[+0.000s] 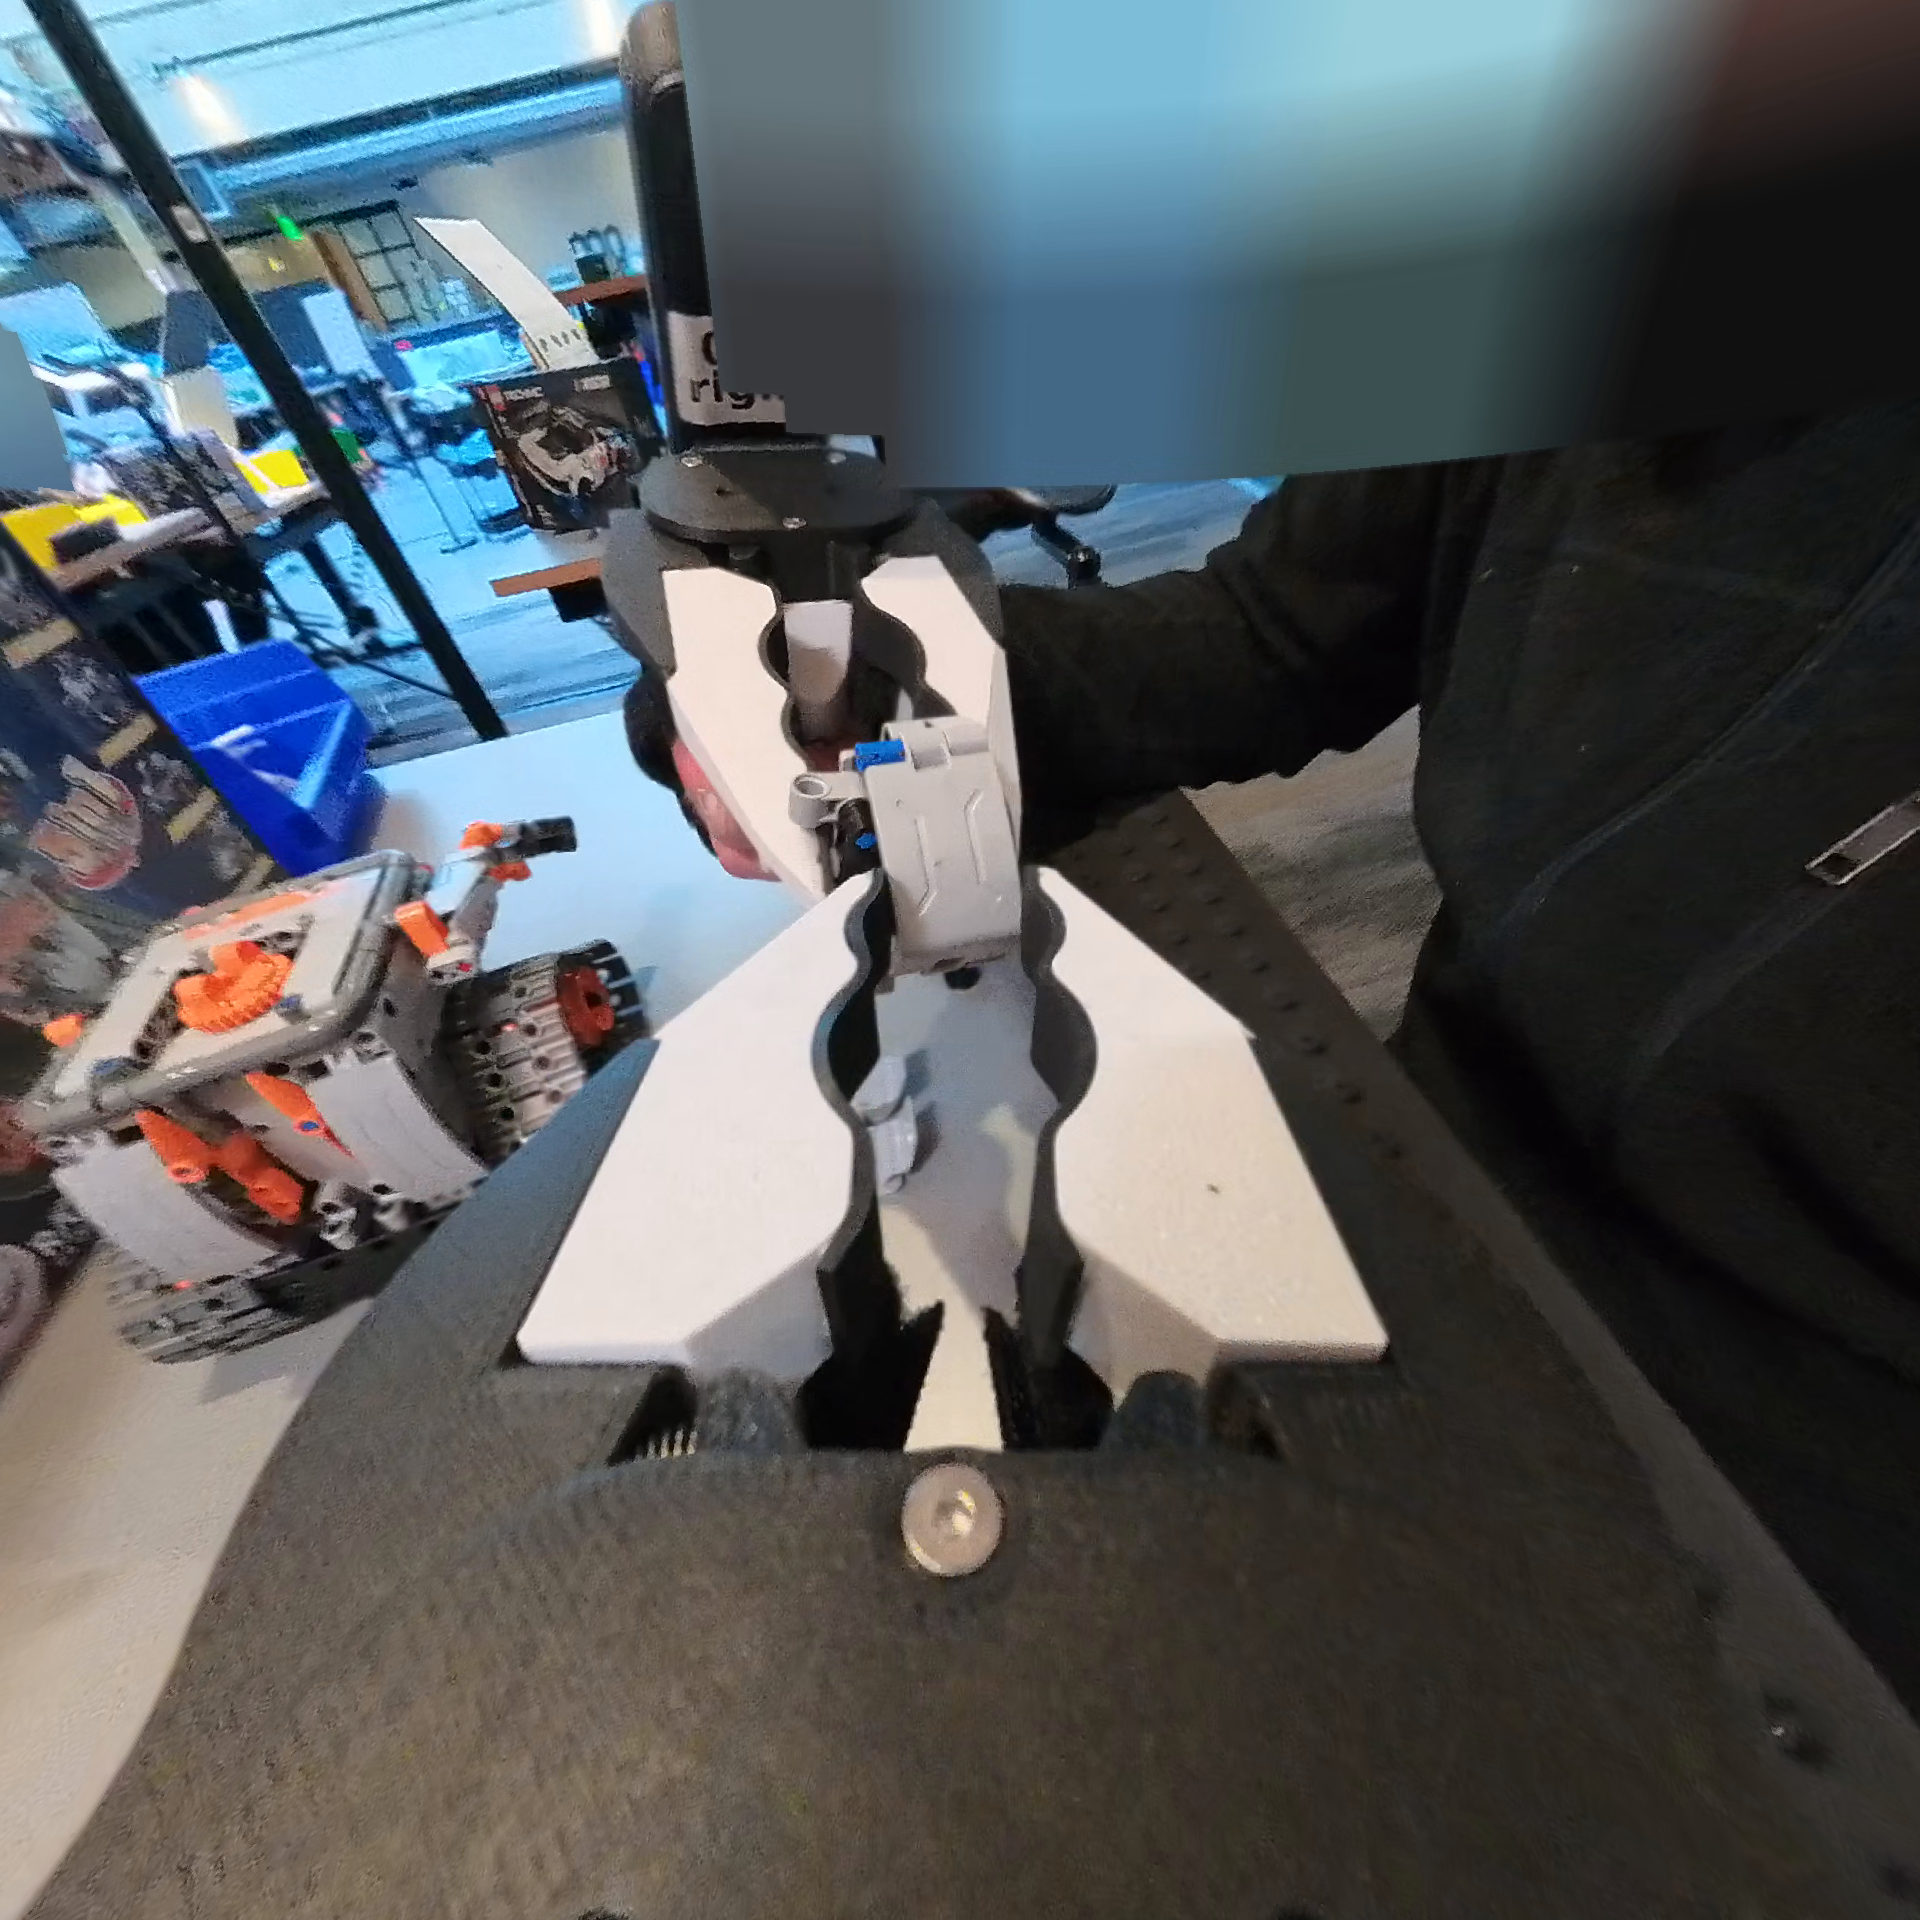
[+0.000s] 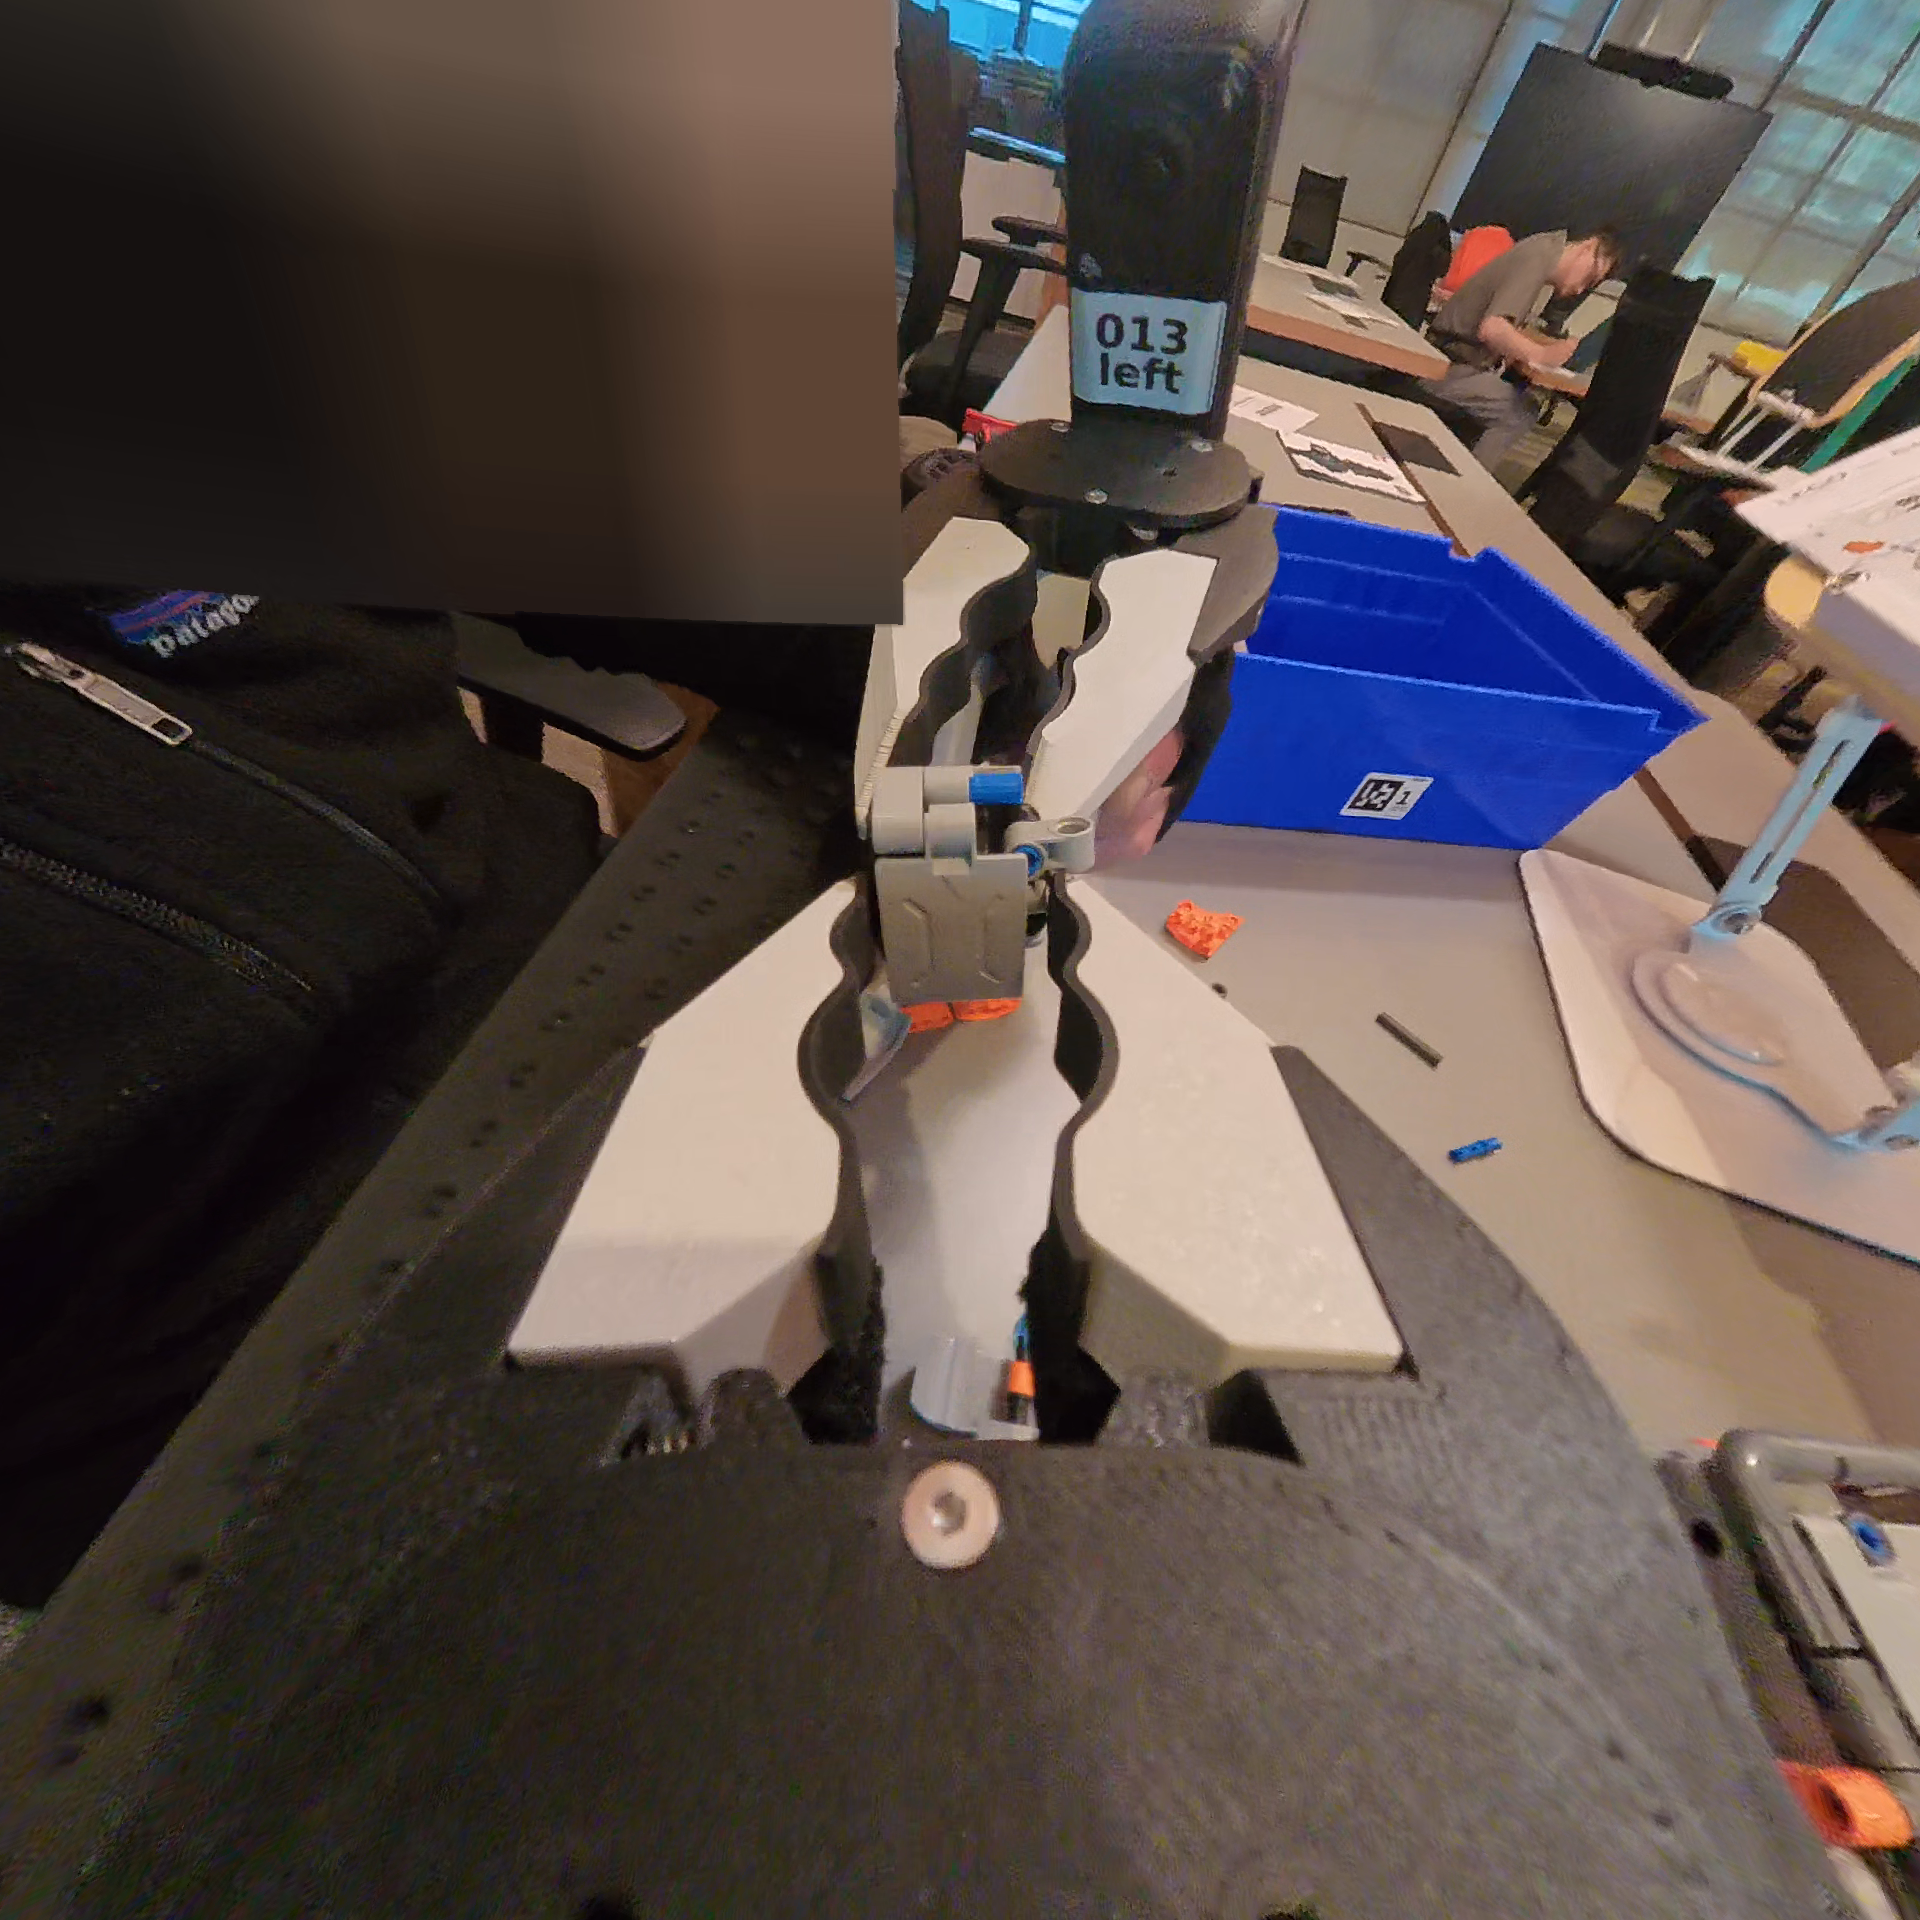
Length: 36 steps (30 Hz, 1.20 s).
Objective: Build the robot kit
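A small grey brick assembly [image 1: 940, 852] is held in the air between the two grippers, above the near edge of the counter [image 2: 1351, 966] and a black perforated board [image 1: 1247, 935]. In the left wrist view the left gripper [image 1: 951, 935] is pinched on the lower end of the curved grey panel, its white fingers [image 1: 727, 1091] otherwise parted behind the tips; the right gripper [image 1: 904, 790] meets the same piece from the far side, near the blue pin and the grey connector at its top. In the right wrist view the right gripper [image 2: 956, 935] is closed on the flat grey panel, with orange parts showing just below it, and the left gripper [image 2: 997, 821] is seen opposite, tips against the connector end. The assembly is judged light and stiff, of hard smooth plastic, so slipping is possible under a shallow pinch; the pinned joints are likely the weak spots and could pop apart if twisted. The broad flat faces of the panel are judged the best place to take hold, not the thin connector arm. A larger grey and orange model [image 1: 312, 1091] stands on the counter to the left, well apart, and a blue bin [image 2: 1455, 707] sits beyond; a loose orange piece [image 2: 1203, 925] and a small blue pin [image 2: 1475, 1148] lie on the counter.
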Available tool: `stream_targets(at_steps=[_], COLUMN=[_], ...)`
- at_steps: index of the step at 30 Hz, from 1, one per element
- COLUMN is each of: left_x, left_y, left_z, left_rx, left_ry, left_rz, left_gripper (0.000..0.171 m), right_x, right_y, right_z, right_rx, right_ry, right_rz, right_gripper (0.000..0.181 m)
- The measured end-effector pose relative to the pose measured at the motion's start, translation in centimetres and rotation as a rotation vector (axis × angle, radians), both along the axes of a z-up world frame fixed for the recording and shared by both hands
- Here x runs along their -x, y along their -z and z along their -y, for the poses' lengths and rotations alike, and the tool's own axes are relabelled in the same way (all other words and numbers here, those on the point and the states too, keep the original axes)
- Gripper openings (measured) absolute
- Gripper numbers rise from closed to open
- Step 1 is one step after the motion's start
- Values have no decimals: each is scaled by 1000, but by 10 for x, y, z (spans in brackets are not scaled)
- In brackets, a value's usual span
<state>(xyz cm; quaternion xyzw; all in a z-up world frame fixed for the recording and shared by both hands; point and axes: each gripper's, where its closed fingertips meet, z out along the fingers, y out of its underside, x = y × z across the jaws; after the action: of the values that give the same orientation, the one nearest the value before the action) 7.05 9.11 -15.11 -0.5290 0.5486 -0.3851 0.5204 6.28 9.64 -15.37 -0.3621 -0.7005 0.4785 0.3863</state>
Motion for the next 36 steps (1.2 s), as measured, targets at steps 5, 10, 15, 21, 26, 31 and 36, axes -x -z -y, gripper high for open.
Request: stream_targets(at_steps=[5, 10, 15, 21, 26, 31, 36], left_x=[3, 4, 5, 3, 1, 1, 4], left_y=[-6, -12, -13, -19, -22, -24, -22], left_z=[-9, -22, -33, -26, -16, -12, -17], left_rx=[142, 110, 41, -22, -38, -5, -33], left_ry=[37, -56, -166, -143, -80, -30, -75], left_rz=[105, 141, 124, 126, 135, 167, 135], left_gripper=[22, 27, 24, 24, 24, 24, 23], right_x=[2, 5, 7, 5, 3, 2, 5], right_y=[-4, -8, -9, -15, -21, -22, -18], right_z=[-9, -21, -29, -22, -13, -7, -15], right_rx=[99, 144, 119, -34, -117, -106, -59], right_ry=[20, 83, 145, 167, 158, 140, 146], right_rz=[1, -10, -23, -79, -106, -104, -104], right_gripper=[30, 28, 28, 27, 27, 27, 29])
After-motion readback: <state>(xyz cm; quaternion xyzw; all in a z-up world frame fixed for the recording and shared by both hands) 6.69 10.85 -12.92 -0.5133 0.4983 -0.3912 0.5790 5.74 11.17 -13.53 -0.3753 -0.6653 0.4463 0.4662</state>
